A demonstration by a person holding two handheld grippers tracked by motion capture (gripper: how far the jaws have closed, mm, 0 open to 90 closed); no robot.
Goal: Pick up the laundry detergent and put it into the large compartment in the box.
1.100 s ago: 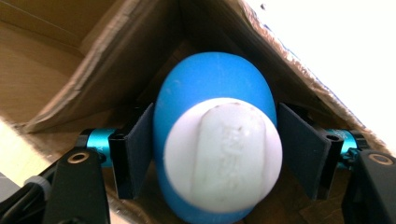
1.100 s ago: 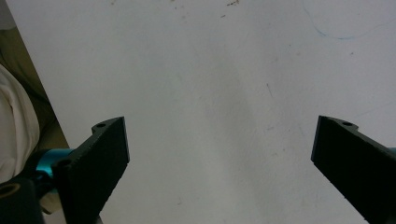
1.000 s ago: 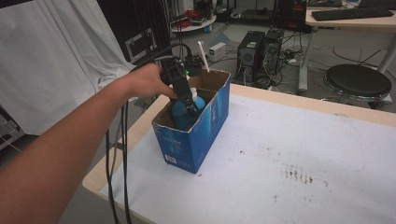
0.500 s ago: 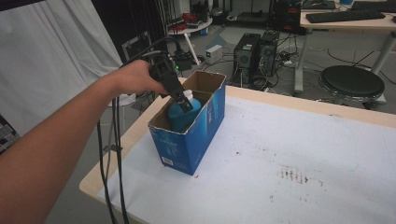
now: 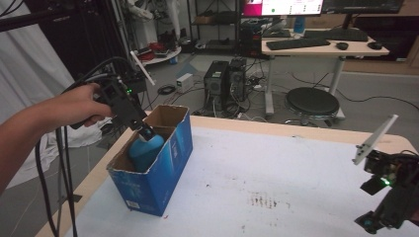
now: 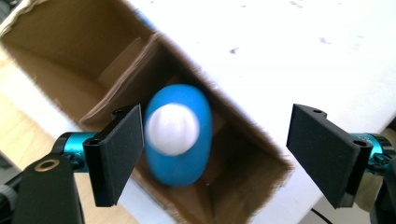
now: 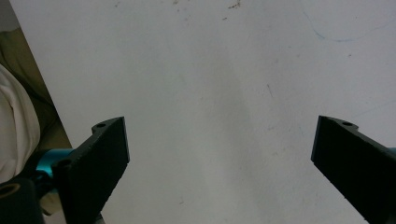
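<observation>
A blue bottle (image 5: 146, 152) with a white cap (image 6: 172, 129) stands upright inside an open blue cardboard box (image 5: 160, 185) at the table's left edge. My left gripper (image 5: 143, 131) hangs just above the box's opening, over the bottle's cap. Its jaws have just been opening; in the left gripper view the left gripper (image 6: 219, 154) stands open, with the bottle lower down between the pads, close to the left pad (image 6: 119, 154), and free of both. My right gripper (image 5: 370, 217) rests low at the table's right front corner, open over bare white table (image 7: 219, 93).
The white table top (image 5: 276, 168) stretches to the right of the box, with small dark specks near the front middle. Cables hang off the table's left edge. Beyond the table are a black stool (image 5: 311, 101), computer towers (image 5: 225, 84) and a desk.
My left gripper has lifted up out of the box and its jaws have spread apart. The blue bottle stays behind in the box.
</observation>
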